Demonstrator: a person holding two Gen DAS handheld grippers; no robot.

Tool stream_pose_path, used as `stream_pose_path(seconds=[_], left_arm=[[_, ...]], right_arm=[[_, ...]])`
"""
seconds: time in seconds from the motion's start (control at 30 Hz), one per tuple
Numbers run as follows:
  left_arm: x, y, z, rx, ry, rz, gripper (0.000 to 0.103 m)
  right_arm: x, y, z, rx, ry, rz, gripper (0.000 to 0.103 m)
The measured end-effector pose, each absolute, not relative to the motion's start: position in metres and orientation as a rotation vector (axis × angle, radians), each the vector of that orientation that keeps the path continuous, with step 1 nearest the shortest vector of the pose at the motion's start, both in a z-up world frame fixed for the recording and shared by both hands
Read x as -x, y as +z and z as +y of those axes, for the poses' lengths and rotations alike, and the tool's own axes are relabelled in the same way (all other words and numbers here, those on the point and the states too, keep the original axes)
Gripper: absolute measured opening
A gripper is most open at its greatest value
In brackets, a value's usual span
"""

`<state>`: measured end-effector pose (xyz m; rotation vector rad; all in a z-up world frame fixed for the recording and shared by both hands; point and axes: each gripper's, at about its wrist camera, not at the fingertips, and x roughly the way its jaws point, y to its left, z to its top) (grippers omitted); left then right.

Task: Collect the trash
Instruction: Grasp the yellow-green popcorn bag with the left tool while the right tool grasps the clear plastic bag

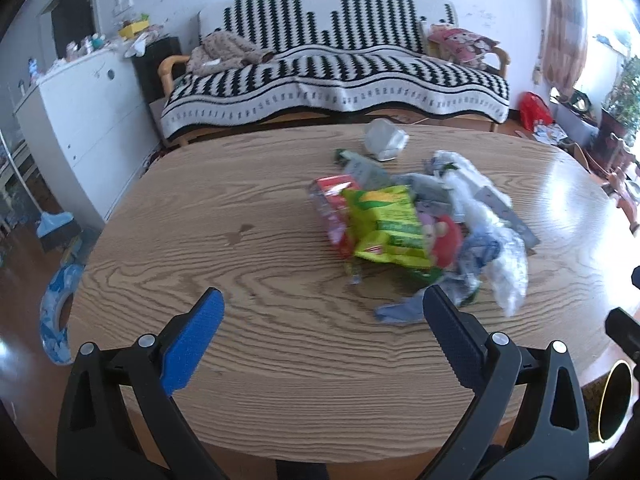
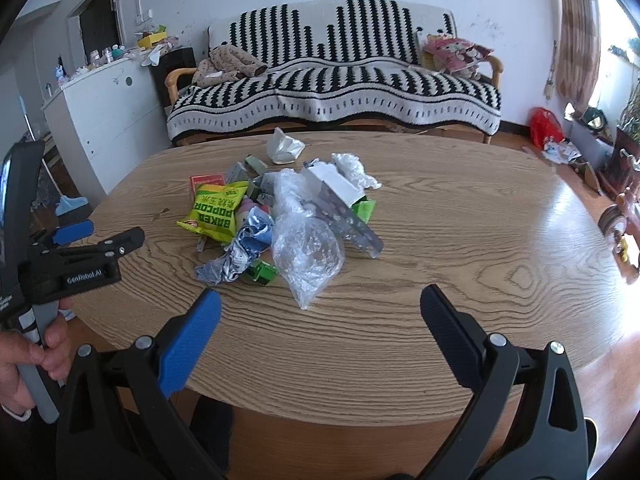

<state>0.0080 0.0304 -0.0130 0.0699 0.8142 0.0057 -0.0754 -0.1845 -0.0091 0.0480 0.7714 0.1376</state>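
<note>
A heap of trash lies on the oval wooden table (image 2: 440, 240): a yellow-green popcorn bag (image 2: 216, 210), a red packet (image 2: 206, 180), a clear plastic bag (image 2: 306, 254), a crumpled blue-grey wrapper (image 2: 236, 258), a blister strip (image 2: 346, 220) and a white crumpled cup (image 2: 284, 146) behind. In the left wrist view the popcorn bag (image 1: 390, 226) and cup (image 1: 384, 140) sit ahead to the right. My left gripper (image 1: 322, 300) is open above the table's near left part, empty. My right gripper (image 2: 320, 298) is open just short of the clear bag, empty. The left gripper (image 2: 100, 240) also shows at the left edge, held by a hand (image 2: 24, 364).
Behind the table stands a sofa (image 2: 332, 76) under a black-and-white blanket. A white cabinet (image 2: 104, 116) is at the left, a red bag (image 2: 546, 128) and clutter on the floor at the right. A dark round bin rim (image 1: 618, 400) shows at the lower right.
</note>
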Motion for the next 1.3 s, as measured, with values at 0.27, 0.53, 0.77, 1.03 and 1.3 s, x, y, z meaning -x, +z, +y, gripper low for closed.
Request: stream_pose_path(seconds=[0.27, 0.53, 0.77, 1.03, 1.3], left_arm=[[-0.051, -0.03, 0.034, -0.028, -0.049, 0.9, 0.097], [-0.093, -0.053, -0.005, -0.054, -0.131, 0.914, 0.095], [-0.108, -0.058, -0.006, -0.01, -0.166, 0.928, 0.051], [-0.088, -0.021, 0.008, 0.036, -0.215, 0.847, 0.013], [-0.066, 0.015, 0.012, 0.085, -0.239, 0.762, 0.0]], right_arm=[[0.031, -0.03, -0.181, -0.068, 0.174, 0.825, 0.097], [-0.031, -0.075, -0.172, -0.065, 0.172, 0.917, 0.085], [-0.059, -0.096, -0.168, -0.104, 0.213, 0.977, 0.029], [-0.026, -0.046, -0.173, -0.129, 0.274, 0.815, 0.006], [0.018, -0.006, -0.231, -0.235, 0.24, 0.7, 0.006]])
